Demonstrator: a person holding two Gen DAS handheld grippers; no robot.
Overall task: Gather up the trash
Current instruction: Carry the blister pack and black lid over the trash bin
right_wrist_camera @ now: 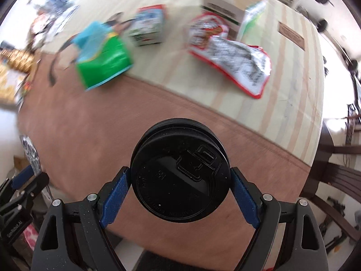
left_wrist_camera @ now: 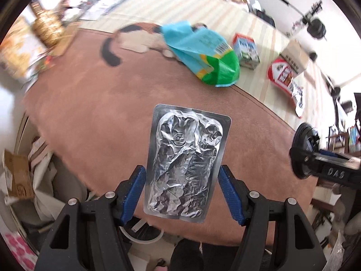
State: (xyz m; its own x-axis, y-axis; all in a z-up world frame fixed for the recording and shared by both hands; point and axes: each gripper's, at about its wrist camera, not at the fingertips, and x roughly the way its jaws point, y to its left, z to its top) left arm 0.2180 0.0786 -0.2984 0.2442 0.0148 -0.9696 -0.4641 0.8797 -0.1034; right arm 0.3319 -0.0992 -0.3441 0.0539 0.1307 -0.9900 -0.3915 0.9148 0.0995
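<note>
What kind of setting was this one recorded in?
Most likely a lived-in home, at a dining table: a striped tablecloth with a brown edge, a dark wooden chair beside it, and food packaging such as a milk carton and a red snack bag lying about.

I count one crumpled silver foil blister tray (left_wrist_camera: 186, 164), one round black plastic cup lid (right_wrist_camera: 180, 171), one blue-and-green plastic bag (left_wrist_camera: 203, 52), one small blue-and-white carton (left_wrist_camera: 246, 50), one red-and-white printed wrapper (right_wrist_camera: 232, 54), and one white cardboard box (right_wrist_camera: 222, 9).
</note>
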